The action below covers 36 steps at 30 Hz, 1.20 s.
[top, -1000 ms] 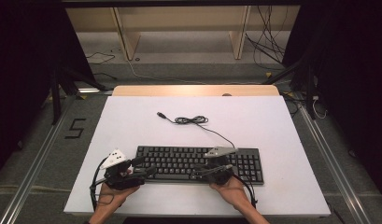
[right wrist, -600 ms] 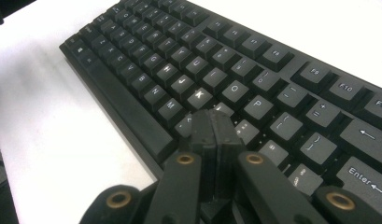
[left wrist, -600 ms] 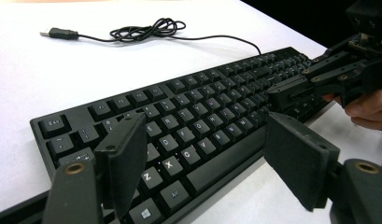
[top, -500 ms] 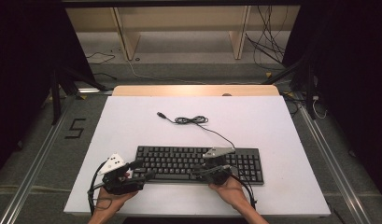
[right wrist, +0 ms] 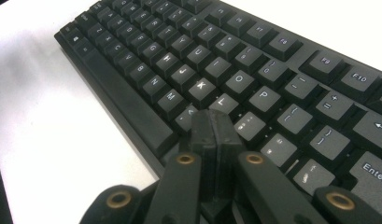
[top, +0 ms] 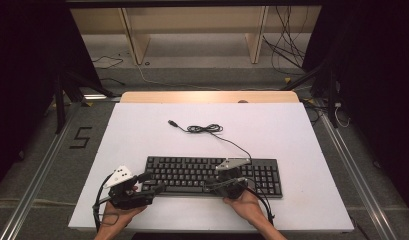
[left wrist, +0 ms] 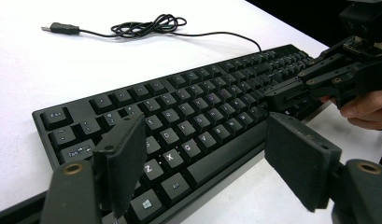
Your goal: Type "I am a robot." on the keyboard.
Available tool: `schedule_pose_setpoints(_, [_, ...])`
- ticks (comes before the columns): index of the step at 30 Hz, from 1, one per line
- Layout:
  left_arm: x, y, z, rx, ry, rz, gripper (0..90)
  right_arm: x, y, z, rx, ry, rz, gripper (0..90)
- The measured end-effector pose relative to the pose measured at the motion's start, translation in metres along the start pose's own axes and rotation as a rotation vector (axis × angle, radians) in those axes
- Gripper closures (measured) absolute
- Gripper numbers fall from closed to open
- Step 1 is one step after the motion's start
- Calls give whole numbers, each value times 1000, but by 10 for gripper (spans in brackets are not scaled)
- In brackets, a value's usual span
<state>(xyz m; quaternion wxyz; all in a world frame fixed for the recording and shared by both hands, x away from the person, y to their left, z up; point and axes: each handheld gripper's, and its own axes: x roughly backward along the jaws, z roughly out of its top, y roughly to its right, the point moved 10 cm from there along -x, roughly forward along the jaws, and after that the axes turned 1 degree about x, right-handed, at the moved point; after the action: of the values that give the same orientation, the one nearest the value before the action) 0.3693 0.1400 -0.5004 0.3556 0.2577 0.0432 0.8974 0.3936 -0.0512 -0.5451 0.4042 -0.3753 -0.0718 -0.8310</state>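
Table, white top, carries the keyboard near its front edge, long side parallel to that edge. Landmark for everything is the keyboard. Its cable runs off the back right, bunches in a loose coil behind it, and ends in a USB plug lying free behind the keyboard's left half.

My left gripper sits at the keyboard's front left corner, jaws spread wide and holding nothing; one pad hangs over the Z and Tab area, the other off the front edge beside the space bar. Whether a pad touches the keys I can't tell.

My right gripper is over the keyboard's right-centre, jaws pressed together with nothing between them, tips pointing down at the bottom letter row just below K and L. Looks like contact or close to it, can't confirm.

Step in hand, my read: key pressing with the closed right tip, typing style, left one waiting as a brace.

Next move calls for a short straight push on a single key, tip centred so it doesn't catch a neighbour, then a lift clear. Left should stay off the keys.
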Motion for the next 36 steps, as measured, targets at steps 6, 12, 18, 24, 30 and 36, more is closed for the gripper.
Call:
schedule_pose_setpoints(6, [0, 0, 0, 2, 1, 1, 289, -3, 0, -2, 22, -9, -10, 900])
schedule_pose_setpoints(12, [0, 0, 0, 5, 3, 2, 289, -3, 0, -2, 22, -10, -10, 900])
schedule_pose_setpoints(18, [0, -1, 0, 5, 3, 2, 289, -3, 0, -2, 11, -7, -10, 900])
schedule_pose_setpoints(24, [0, -1, 0, 5, 3, 2, 289, 2, 0, 2, -27, 19, 23, 862])
schedule_pose_setpoints(30, [0, -1, 0, 5, 3, 2, 289, 13, 5, 9, -51, 68, 23, 822])
schedule_pose_setpoints(36, [-1, -1, 0, 5, 1, 1, 288, 24, 9, 11, -57, 100, 26, 713])
